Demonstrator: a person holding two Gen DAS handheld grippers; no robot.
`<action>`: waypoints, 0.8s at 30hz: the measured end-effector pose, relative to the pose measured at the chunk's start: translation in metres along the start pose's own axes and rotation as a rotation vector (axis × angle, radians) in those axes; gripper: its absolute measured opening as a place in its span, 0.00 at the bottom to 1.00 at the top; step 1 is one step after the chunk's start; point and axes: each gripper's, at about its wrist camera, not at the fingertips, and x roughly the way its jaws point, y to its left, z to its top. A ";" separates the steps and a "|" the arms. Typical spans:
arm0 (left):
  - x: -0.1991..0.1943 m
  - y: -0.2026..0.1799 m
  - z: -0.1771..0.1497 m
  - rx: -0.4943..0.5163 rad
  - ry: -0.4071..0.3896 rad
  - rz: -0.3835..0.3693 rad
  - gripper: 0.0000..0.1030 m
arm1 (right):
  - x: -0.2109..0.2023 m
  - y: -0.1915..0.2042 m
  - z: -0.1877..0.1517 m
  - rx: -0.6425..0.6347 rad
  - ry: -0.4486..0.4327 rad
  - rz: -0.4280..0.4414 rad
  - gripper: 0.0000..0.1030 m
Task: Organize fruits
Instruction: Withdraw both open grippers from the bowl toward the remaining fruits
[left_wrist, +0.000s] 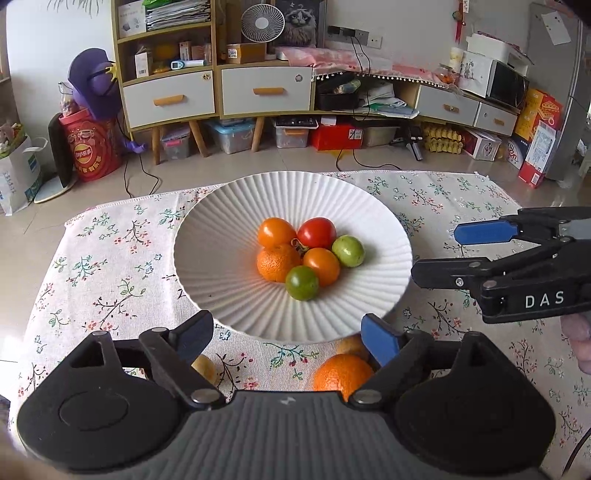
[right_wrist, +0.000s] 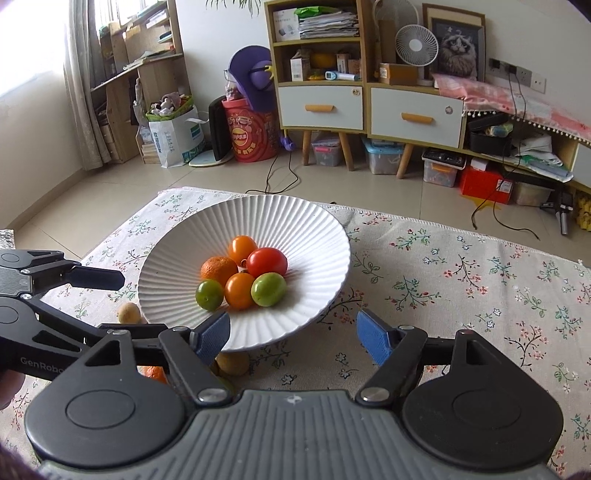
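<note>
A white ribbed plate (left_wrist: 229, 280) (right_wrist: 317, 236) on the floral cloth holds several fruits: a mandarin (left_wrist: 275, 264) (right_wrist: 218, 268), two orange tomatoes, a red tomato (left_wrist: 317, 232) (right_wrist: 266, 261) and two green ones. My left gripper (left_wrist: 286, 339) is open and empty just short of the plate's near rim. An orange (left_wrist: 340, 373) and two small yellowish fruits (left_wrist: 205, 367) (left_wrist: 351, 345) lie on the cloth under it. My right gripper (right_wrist: 291, 336) is open and empty at the plate's right front; it also shows in the left wrist view (left_wrist: 436, 254).
The floral tablecloth (right_wrist: 461, 288) covers a low table; its far edge drops to the tiled floor. Cabinets, boxes and cables stand beyond. A yellowish fruit (right_wrist: 128, 313) sits left of the plate, another (right_wrist: 232, 363) under its front rim.
</note>
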 end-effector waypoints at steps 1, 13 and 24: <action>-0.002 0.000 -0.001 0.004 0.000 -0.001 0.87 | -0.001 0.002 -0.001 -0.004 0.000 -0.001 0.74; -0.019 0.007 -0.016 0.021 0.016 -0.006 0.98 | -0.012 0.015 -0.013 0.002 0.026 -0.047 0.90; -0.036 0.022 -0.040 0.021 0.031 0.025 0.99 | -0.021 0.021 -0.032 0.003 0.017 -0.101 0.97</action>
